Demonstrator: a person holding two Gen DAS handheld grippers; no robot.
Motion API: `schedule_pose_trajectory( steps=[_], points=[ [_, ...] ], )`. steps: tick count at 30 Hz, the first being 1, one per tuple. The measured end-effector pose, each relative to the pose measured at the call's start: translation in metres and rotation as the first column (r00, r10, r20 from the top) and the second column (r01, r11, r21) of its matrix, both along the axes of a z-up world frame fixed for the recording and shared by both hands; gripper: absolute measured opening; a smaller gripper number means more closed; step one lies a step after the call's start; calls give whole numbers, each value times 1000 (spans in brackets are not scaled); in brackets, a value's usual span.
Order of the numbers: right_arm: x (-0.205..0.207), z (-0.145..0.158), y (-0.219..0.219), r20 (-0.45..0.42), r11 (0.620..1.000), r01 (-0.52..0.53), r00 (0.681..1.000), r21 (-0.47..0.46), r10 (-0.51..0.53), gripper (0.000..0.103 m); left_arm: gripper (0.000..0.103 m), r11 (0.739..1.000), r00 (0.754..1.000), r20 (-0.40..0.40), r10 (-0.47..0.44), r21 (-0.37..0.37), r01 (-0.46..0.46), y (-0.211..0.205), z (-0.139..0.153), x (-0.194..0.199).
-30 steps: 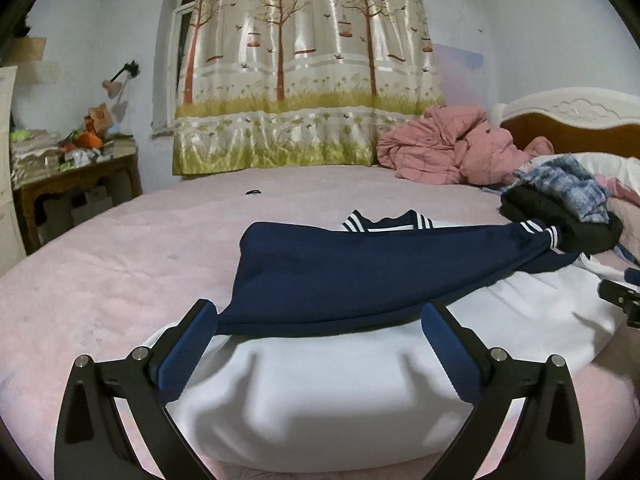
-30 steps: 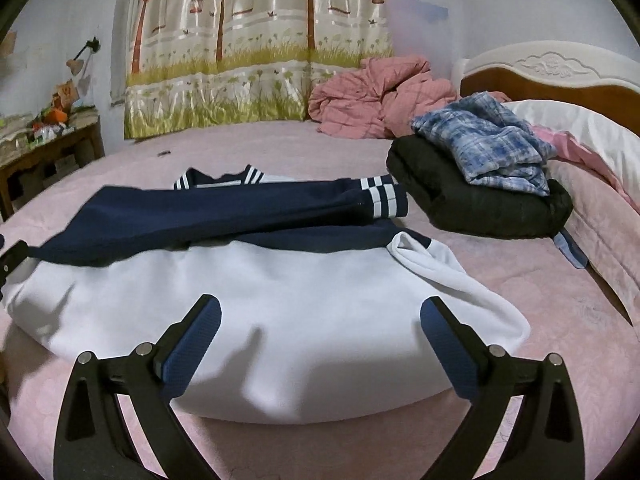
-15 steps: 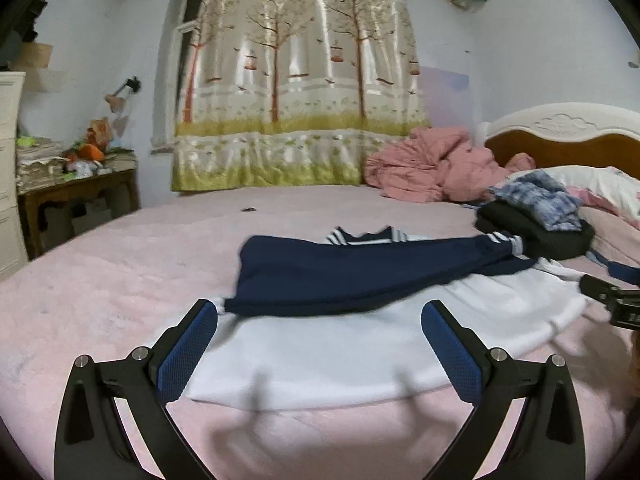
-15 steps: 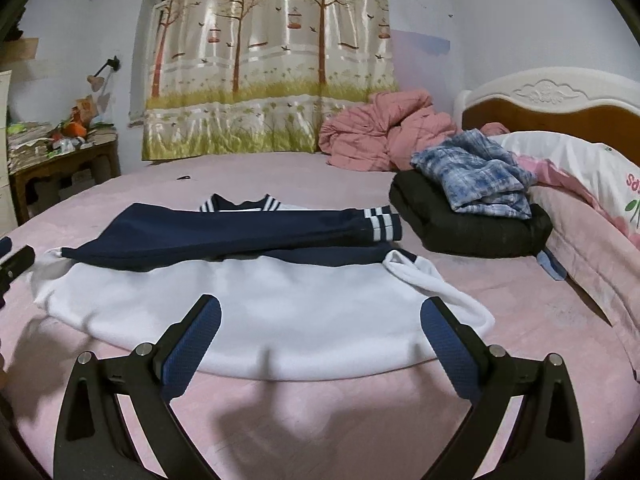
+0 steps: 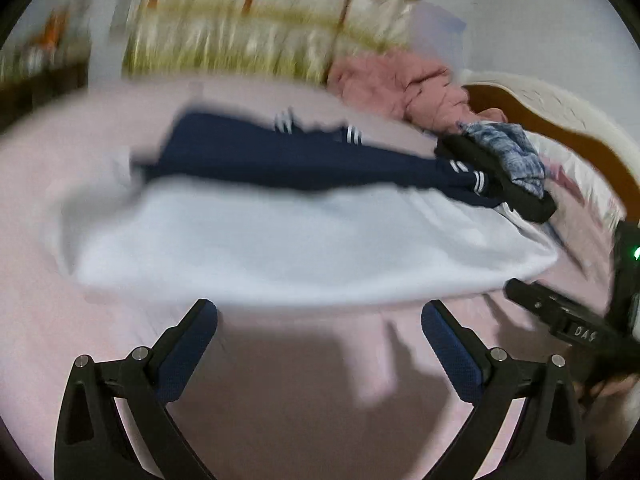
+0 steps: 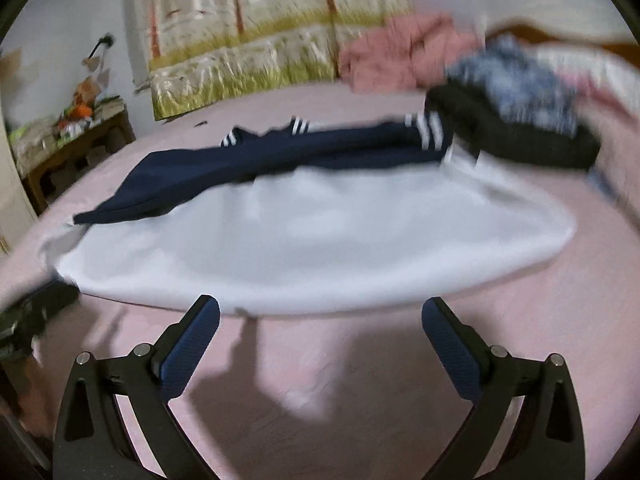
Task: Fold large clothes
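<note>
Two wide-apart pads frame the left wrist view, where the left gripper (image 5: 319, 334) holds nothing and the white and navy garment (image 5: 304, 240) lies on the pink bed (image 5: 52, 344), just ahead. In the right wrist view the right gripper (image 6: 320, 332) is also spread wide and empty before the garment's near hem. Judging from this, the navy sleeves (image 6: 248, 160) are already folded across the body, and the fold of the body itself is left.

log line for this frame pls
step: fold, sleeves already across | left gripper: open, empty, short of white hem | right gripper: open, empty, at hem | sweatshirt: flat on bed | views blurred
</note>
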State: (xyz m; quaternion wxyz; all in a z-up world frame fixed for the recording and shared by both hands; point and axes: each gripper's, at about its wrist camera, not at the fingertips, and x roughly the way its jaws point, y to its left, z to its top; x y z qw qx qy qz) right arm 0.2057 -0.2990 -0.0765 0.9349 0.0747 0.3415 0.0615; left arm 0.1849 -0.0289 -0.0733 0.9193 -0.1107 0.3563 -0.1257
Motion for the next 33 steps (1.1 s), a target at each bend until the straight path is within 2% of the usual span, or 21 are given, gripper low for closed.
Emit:
schedule_pose_trajectory(
  steps=[1, 3, 5, 9, 10, 11, 12, 13, 14, 15, 16, 17, 19, 20, 22, 23, 24, 26, 27, 31, 33],
  points=[
    [1, -2, -2, -20, 999, -5, 1000, 32, 5, 101, 103, 1000, 999, -36, 1, -29, -2, 1, -5, 2],
    [3, -2, -7, -26, 997, 1, 1000, 81, 1, 101, 103, 1000, 999, -37, 9, -19, -10, 0, -6, 5],
    [7, -4, -13, -34, 991, 4, 999, 135, 0, 101, 103, 999, 998, -58, 21, -47, -24, 4, -7, 12],
    [20, -5, -24, -33, 975, 22, 999, 221, -15, 97, 103, 975, 994, -100, 49, -209, -69, 27, -8, 33],
    [24, -5, -27, -32, 975, 35, 999, 220, -28, 86, 103, 970, 993, -102, 51, -230, -73, 31, -8, 36],
    [29, -5, -29, -36, 975, 53, 998, 215, -46, 70, 103, 966, 993, -103, 49, -249, -74, 36, -9, 42],
    [34, -7, -33, -51, 974, 80, 996, 212, -71, 63, 103, 965, 994, -94, 52, -252, -74, 37, -9, 47],
    [38, -9, -37, -61, 971, 96, 995, 220, -85, 50, 101, 966, 995, -78, 63, -244, -81, 39, -10, 50],
    [41, -9, -42, -66, 967, 108, 993, 233, -95, 38, 90, 968, 994, -76, 83, -230, -99, 39, -10, 52],
    [43, -10, -47, -66, 961, 114, 993, 251, -100, 33, 71, 967, 990, -75, 118, -217, -132, 41, -10, 51],
    [44, -10, -50, -67, 957, 116, 993, 265, -101, 22, 56, 964, 988, -67, 143, -215, -154, 43, -9, 49],
    [42, -9, -52, -63, 955, 116, 993, 274, -103, 12, 17, 962, 986, -60, 153, -218, -163, 44, -9, 46],
    [34, -1, -49, -14, 964, 98, 995, 246, -98, 9, 9, 960, 988, -35, 150, -232, -154, 47, -6, 39],
    [28, 7, -42, 28, 979, 83, 996, 186, -90, 7, 7, 964, 988, -9, 152, -218, -150, 46, -1, 34],
    [17, 20, -34, 78, 992, 50, 995, 113, -59, 6, 6, 985, 983, 104, 148, -107, -137, 41, 21, 11],
    [10, 24, -34, 83, 993, 40, 995, 115, -50, 6, 6, 989, 981, 138, 137, -74, -128, 39, 31, 0],
    [2, 30, -34, 88, 992, 31, 995, 123, -42, 6, 6, 991, 980, 157, 124, -71, -114, 39, 41, -12],
    [-20, 42, -34, 107, 994, 20, 994, 110, -32, 6, 6, 991, 981, 162, 104, -98, -89, 43, 51, -37],
    [-34, 48, -32, 118, 995, 16, 993, 95, -27, 6, 6, 992, 982, 162, 98, -89, -85, 43, 53, -46],
    [-72, 48, -27, 108, 998, 5, 994, 57, -11, 6, 6, 998, 984, 164, 67, 1, -68, 35, 44, -73],
    [-75, 38, -25, 73, 999, 7, 997, 32, -9, 6, 6, 997, 986, 155, 67, 12, -70, 33, 39, -72]
  ],
)
